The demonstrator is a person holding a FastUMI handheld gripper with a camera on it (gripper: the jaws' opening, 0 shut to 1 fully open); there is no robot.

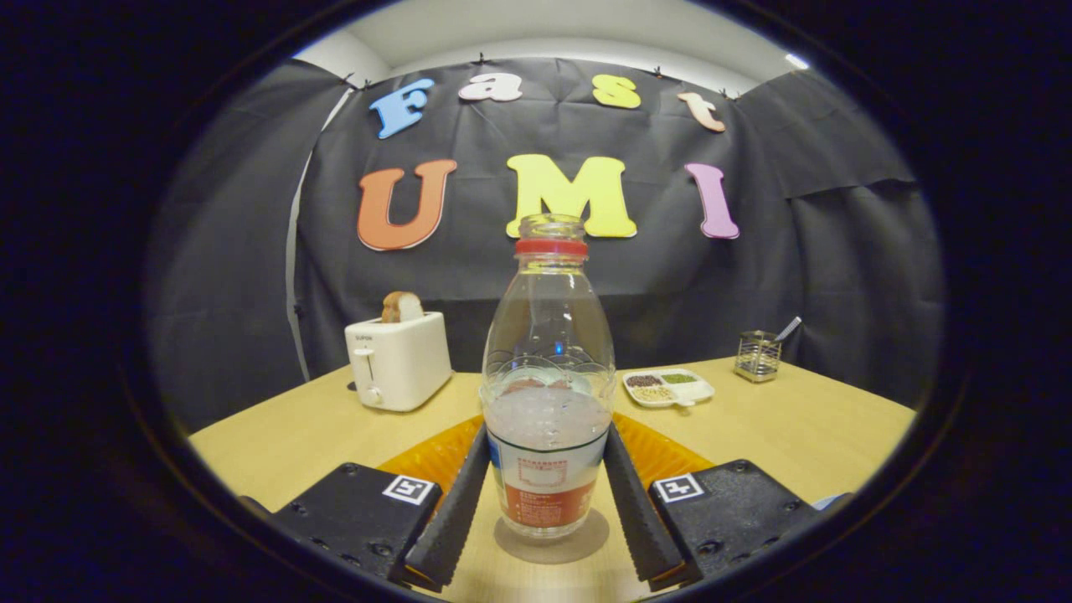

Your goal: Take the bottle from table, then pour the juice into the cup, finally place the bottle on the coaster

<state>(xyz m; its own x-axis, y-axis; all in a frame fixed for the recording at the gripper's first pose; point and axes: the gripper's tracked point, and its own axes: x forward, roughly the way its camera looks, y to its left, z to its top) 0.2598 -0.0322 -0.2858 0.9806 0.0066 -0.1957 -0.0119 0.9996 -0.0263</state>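
Wooden table point(754, 427), pale and smooth, backed by black cloth walls of the booth. Gripper view: bottle point(546, 394) stands upright on the table, directly between the two fingers, long axis vertical and square to the fingers' forward line. Gripper point(546, 494) spread about the bottle's lower labelled part; each finger lies close against a flank, yet whether both press on it cannot be told, and the base rests on the table with a shadow beneath. Bottle: clear, narrow-necked, uncapped, a red ring under the mouth, a white and red label low down, pale liquid filling roughly the lower half. Coaster point(435, 456): orange, ribbed, flat, lying just behind the bottle and reaching out past both fingers. Beyond: white toaster point(399, 360) with a slice of bread in the slot, a small divided dish point(668, 388) of grains, a wire holder point(758, 355). Judged step: closing on the bottle before lifting.
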